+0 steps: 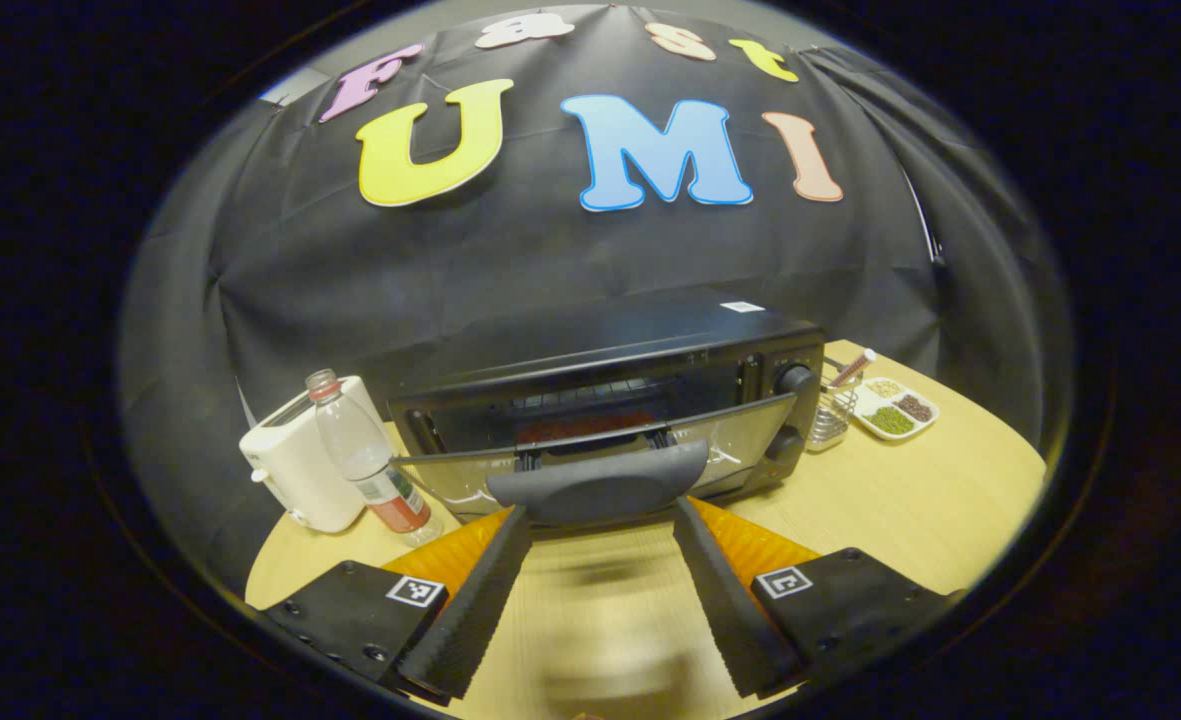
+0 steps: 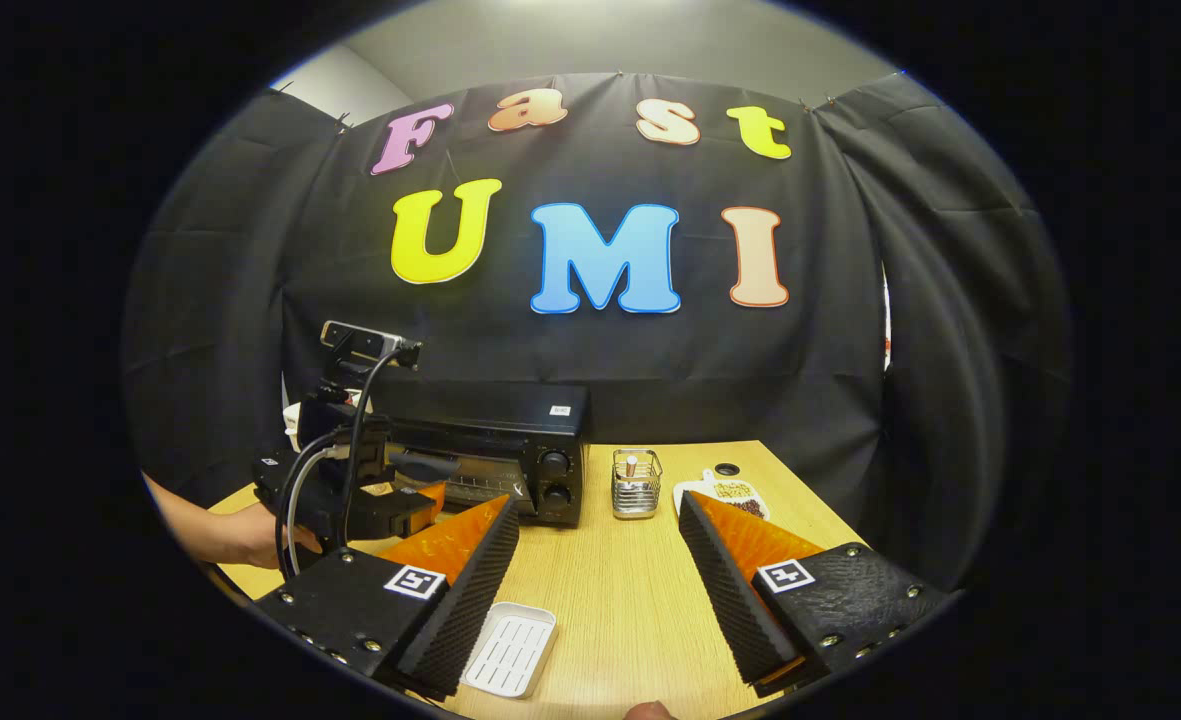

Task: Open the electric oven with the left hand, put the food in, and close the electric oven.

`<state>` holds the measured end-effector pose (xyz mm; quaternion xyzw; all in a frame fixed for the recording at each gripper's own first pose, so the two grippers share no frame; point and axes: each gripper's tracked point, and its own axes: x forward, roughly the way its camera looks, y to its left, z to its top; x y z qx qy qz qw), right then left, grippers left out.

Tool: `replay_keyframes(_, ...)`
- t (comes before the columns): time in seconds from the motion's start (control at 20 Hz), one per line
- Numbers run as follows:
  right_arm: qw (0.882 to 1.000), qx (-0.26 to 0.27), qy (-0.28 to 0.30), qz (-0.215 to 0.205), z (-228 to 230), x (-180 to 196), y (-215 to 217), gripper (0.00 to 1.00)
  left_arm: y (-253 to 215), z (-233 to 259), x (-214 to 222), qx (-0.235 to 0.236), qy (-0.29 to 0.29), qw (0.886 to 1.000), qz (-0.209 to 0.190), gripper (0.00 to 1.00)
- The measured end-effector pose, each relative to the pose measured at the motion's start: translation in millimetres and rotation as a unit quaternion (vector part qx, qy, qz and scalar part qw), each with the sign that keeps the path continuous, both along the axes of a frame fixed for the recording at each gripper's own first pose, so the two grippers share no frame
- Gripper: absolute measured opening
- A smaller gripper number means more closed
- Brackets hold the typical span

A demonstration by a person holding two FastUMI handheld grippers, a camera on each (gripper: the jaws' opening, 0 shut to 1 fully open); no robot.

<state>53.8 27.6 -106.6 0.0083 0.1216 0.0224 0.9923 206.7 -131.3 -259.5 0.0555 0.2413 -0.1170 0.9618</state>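
The black electric oven [image 1: 650, 350] stands at the back of the wooden table. Its glass door [image 1: 740, 435] is tilted partly open, and something reddish [image 1: 585, 427] shows inside. My left gripper [image 1: 602, 512] is open, and the door handle [image 1: 600, 485] sits right at its fingertips, spanning the gap between them. In the right gripper view the oven [image 2: 510, 440] is at the left, with a hand holding the left gripper [image 2: 390, 500] at its door. My right gripper [image 2: 598, 510] hangs open over the table, holding nothing. A white ridged tray [image 2: 510, 648] lies by its left finger.
A white toaster [image 1: 295, 465] and a plastic bottle [image 1: 365, 455] stand left of the oven. To the oven's right are a wire basket [image 2: 636, 485] and a white dish of beans [image 2: 725, 492]. Bare wooden table [image 2: 630, 600] lies in front of it.
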Motion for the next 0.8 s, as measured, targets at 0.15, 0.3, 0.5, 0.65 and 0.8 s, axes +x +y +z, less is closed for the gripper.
replay_keyframes(0.15,1.000,0.001,-0.001,-0.008,1,-1,-5,0.98,-4,22,13,-0.016,-0.030,0.999,0.001,0.98)
replay_keyframes(0.3,1.000,0.001,-0.009,-0.012,6,-3,-15,0.98,-13,59,5,-0.025,-0.068,0.997,-0.003,1.00)
replay_keyframes(0.5,0.999,0.008,-0.033,-0.009,24,-6,-32,0.98,-27,114,-24,-0.052,-0.114,0.992,0.002,1.00)
replay_keyframes(0.65,0.998,0.002,-0.059,-0.005,41,-8,-49,0.98,-29,156,-50,-0.062,-0.148,0.987,0.013,1.00)
replay_keyframes(0.8,0.997,0.012,-0.078,0.006,56,-13,-61,0.98,-27,193,-83,-0.071,-0.170,0.982,0.029,1.00)
